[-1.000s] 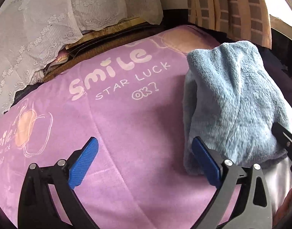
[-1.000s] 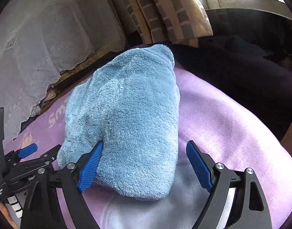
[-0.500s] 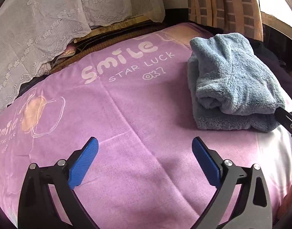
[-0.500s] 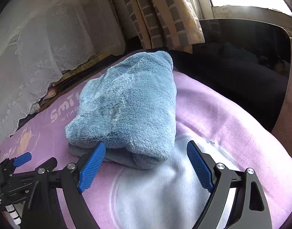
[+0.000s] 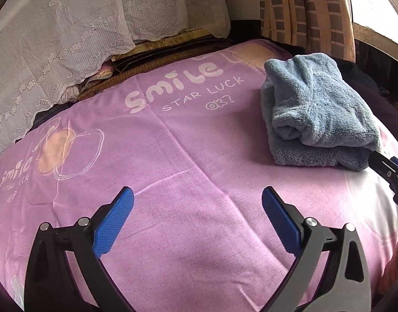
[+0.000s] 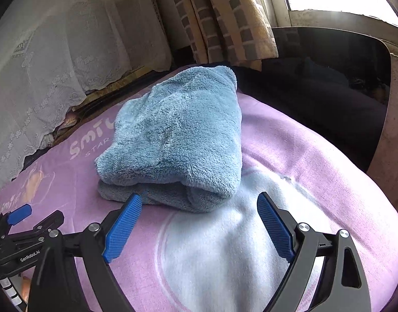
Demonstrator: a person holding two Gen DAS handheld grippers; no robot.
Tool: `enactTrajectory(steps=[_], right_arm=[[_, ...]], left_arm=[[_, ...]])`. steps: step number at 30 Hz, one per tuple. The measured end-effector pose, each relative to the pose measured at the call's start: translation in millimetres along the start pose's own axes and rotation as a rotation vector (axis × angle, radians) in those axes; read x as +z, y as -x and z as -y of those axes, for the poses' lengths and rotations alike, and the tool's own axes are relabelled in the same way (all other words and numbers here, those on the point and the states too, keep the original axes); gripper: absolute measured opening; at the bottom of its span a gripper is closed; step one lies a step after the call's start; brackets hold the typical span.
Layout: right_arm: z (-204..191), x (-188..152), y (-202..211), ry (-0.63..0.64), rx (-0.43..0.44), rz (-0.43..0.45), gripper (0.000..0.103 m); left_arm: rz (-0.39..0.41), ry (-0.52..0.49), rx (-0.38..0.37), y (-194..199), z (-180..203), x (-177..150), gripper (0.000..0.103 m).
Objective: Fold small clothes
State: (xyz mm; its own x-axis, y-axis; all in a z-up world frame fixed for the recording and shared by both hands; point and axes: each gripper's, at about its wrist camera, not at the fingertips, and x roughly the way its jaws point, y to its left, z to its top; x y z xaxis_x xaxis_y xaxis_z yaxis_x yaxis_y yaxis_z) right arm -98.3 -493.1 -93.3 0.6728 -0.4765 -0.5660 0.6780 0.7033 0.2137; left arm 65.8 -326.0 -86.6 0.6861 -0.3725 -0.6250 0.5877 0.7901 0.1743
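A fluffy light-blue garment (image 5: 315, 114) (image 6: 178, 140) lies folded in a thick bundle on the purple bed sheet (image 5: 173, 156), toward the sheet's right side. My left gripper (image 5: 197, 215) hovers open over bare sheet, well short and to the left of the bundle, holding nothing. My right gripper (image 6: 199, 223) is open just in front of the bundle's near edge, with its blue fingertips (image 6: 126, 223) apart from the fabric. The left gripper's tip also shows at the lower left of the right wrist view.
The sheet (image 6: 315, 171) carries "Smile Star Luck" lettering and a white patch near me. A white lace curtain (image 5: 69, 39) hangs at the back left and a checked curtain (image 6: 224, 26) at the back right. A dark surface (image 6: 328, 91) lies right of the bed.
Both grippers have drawn back from the blue garment, which dropped from a raised, draped shape into a flat folded bundle. The left gripper's view moved away to the left.
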Motion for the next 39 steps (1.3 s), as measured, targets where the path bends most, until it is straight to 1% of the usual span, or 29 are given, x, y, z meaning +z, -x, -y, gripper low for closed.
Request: enactTrajectory(steps=[1,11,18,21,25,29,31,32,39], right_arm=[[-1,-2,2,-0.001,-0.002,-0.002,0.092],[-21,-22,25,0.041,0.002,-0.004,0.094],[-21,-32,47,0.000,0.023,0.013,0.095],[-22,-35,50,-0.003,0.020,0.010,0.095],[-26,-35,53,0.007,0.015,0.013,0.096],[-34,-40,60,0.021,0.015,0.001,0.096],[-40,-43,67,0.025,0.007,0.001,0.098],[-43,-44,72,0.029,0.003,0.006,0.100],[-65,-40,99,0.064,-0.001,0.007,0.100]], left_arm=[[0.005,-0.001,-0.002,3,-1,-1,0.098],[0.033,0.017,-0.038,33,-11,-9,0.098],[0.073,0.014,-0.049,56,-12,-12,0.098],[0.059,0.001,-0.080,59,-10,-13,0.098],[0.068,-0.015,-0.081,64,-6,-14,0.098],[0.065,-0.007,-0.101,69,-10,-14,0.098],[0.060,0.000,-0.106,73,-13,-16,0.098],[0.058,0.003,-0.107,75,-15,-17,0.098],[0.065,0.006,-0.068,95,-32,-26,0.099]])
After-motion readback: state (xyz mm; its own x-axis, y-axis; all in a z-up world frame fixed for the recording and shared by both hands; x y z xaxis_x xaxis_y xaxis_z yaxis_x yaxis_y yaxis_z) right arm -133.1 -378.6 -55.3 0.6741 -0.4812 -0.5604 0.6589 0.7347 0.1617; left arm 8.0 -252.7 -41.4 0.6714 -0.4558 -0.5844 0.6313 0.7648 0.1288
